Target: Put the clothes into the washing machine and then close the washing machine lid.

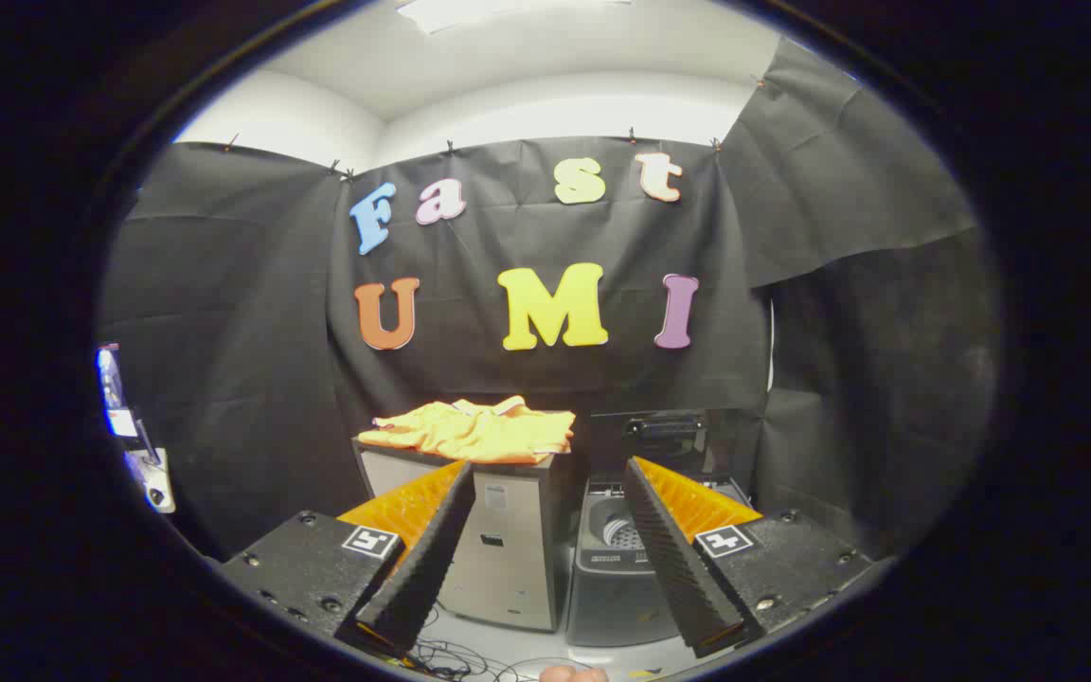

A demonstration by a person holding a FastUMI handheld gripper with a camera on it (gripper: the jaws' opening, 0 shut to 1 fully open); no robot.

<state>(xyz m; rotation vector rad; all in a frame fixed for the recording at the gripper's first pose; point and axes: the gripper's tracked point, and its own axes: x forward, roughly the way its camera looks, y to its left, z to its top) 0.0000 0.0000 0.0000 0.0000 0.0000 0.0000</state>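
One garment (472, 431) on cabinet (508, 545) top — one washer (617, 578), lid (664, 428) up — gripper (545, 474) fingers apart, empty.

Tongs (545, 474) spread, empty; orange clothes (472, 431) on cabinet (508, 540) beyond; washing machine (614, 568) open.

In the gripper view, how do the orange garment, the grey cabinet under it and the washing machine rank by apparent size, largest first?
1. grey cabinet
2. washing machine, partly hidden behind a finger, so its place against the cabinet is unsure
3. orange garment, folded on the cabinet

The gripper is open, with nothing between its fingers.
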